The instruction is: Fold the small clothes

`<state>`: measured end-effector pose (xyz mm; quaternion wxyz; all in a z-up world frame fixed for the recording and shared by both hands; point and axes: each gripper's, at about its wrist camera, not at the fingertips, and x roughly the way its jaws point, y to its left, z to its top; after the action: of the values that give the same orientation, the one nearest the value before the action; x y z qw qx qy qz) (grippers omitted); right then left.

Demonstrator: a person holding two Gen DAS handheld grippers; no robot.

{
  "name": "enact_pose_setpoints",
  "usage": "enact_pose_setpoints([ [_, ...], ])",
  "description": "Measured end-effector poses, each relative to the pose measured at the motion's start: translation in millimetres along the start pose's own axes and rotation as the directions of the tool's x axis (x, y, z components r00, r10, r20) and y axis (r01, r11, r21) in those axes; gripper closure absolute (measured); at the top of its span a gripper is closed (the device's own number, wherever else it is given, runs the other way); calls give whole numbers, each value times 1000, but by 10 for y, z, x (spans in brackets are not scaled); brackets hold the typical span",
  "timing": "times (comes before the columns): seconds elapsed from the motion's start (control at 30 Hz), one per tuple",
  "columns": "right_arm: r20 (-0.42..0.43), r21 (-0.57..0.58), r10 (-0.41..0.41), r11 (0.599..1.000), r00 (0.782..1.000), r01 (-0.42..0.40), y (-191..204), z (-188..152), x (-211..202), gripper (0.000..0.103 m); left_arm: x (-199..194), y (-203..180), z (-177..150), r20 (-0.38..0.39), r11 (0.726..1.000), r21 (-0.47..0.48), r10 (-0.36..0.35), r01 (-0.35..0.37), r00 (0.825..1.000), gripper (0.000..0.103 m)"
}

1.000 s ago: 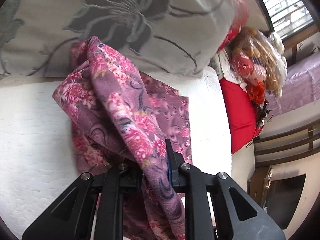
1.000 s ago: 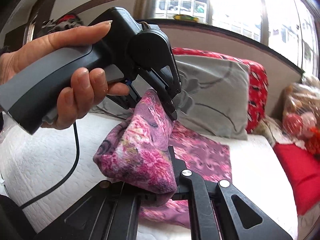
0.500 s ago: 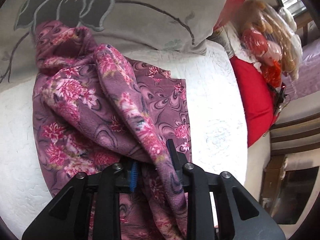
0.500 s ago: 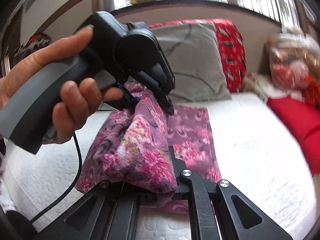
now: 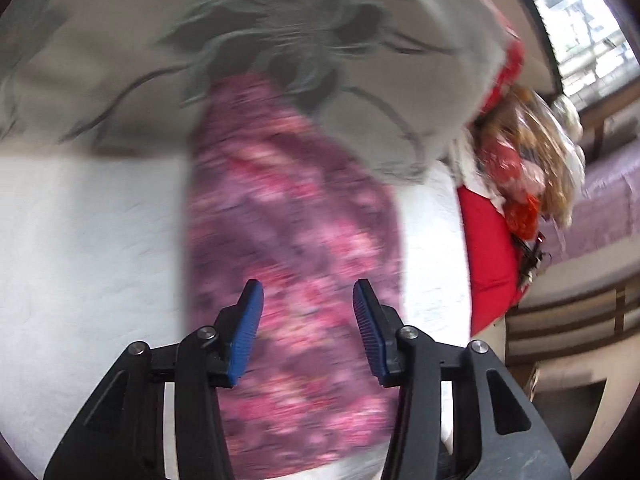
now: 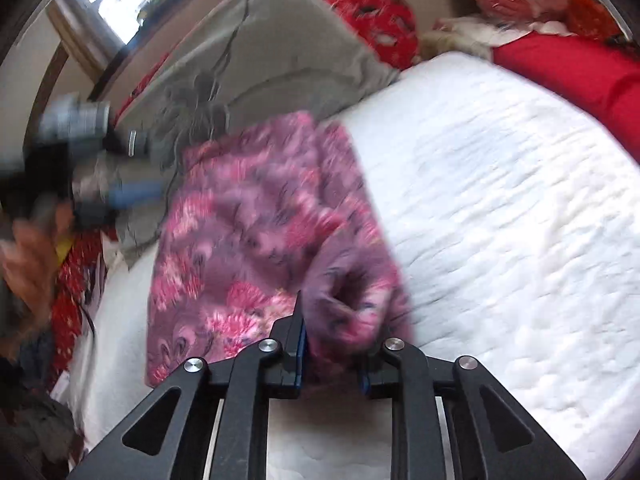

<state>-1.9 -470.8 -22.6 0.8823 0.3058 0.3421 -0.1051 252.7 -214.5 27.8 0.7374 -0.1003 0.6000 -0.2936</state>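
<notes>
Floral garment (image 5: 292,240) lies folded on white bed (image 6: 500,200), centre frame; left gripper (image 5: 307,332) jaws released, hovering above; right gripper (image 6: 330,356) jaws clenched on bunched lower corner; advice: lay corner flat, align edges, release low, avoid dragging layers

Right gripper (image 6: 334,354): jaws clamped on a bunched fold of the garment.
Garment (image 6: 248,240): pink floral cloth, lying on the white mattress (image 6: 500,208).
Pillow (image 6: 276,48): grey, touching the garment's far edge.
Left gripper (image 6: 120,194): blurred, at left; jaw position unreadable.
</notes>
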Motion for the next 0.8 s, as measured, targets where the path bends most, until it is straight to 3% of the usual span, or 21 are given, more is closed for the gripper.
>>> enact_pose_setpoints([
  [0.03, 51, 17, 21, 1000, 998, -22, -44, 79, -114, 80, 15, 148, -61, -5, 1000, -29, 2, -2, 1000, 58],
  [0.13, 108, 37, 13, 999, 994, -17, -75, 444, -113, 49, 106, 379, -209, -26, 996, -89, -15, 13, 1000, 58],
  [0.3, -27, 39, 79, 996, 996, -78, 92, 1044, 632, 48, 60, 436, -370, -11, 996, -82, -42, 41, 999, 58],
  [0.4, -94, 3, 44, 999, 995, -44, 239, 1183, 1022, 48, -10, 425, -339, 4, 995, -79, -67, 67, 998, 58],
  [0.43, -127, -11, 34, 999, 991, -36, 288, 1226, 1137, 52, -53, 422, -321, 19, 995, -71, -72, 73, 997, 58],
  [0.47, -163, -37, 20, 999, 986, -26, 328, 1270, 1252, 83, -95, 410, -302, 36, 995, -60, -75, 77, 996, 58],
  [0.5, -171, -88, 14, 996, 985, -29, 417, 1293, 1272, 99, -120, 404, -280, 52, 996, -49, -72, 75, 996, 58],
  [0.57, -90, -174, 23, 984, 996, -39, 556, 1337, 1134, 99, -104, 391, -246, 82, 998, -28, -46, 48, 996, 51],
  [0.63, -9, -156, 30, 987, 1000, -31, 511, 1399, 1028, 99, 54, 376, -241, 88, 1000, -22, 11, -9, 996, 47],
  [0.67, -10, -136, 11, 991, 1000, -13, 462, 1418, 1068, 99, 165, 393, -241, 64, 999, -24, 23, -21, 998, 47],
  [0.73, -98, -113, -83, 991, 992, 72, 306, 1362, 1337, 99, 384, 443, -264, 2, 998, -42, 37, -37, 999, 46],
  [0.77, -141, -118, -118, 988, 983, 102, 266, 1318, 1447, 99, 384, 462, -281, 10, 998, -51, 30, -29, 1000, 46],
  [0.8, -131, -114, -119, 988, 984, 104, 267, 1310, 1450, 98, 331, 467, -302, 22, 998, -51, 24, -23, 999, 46],
])
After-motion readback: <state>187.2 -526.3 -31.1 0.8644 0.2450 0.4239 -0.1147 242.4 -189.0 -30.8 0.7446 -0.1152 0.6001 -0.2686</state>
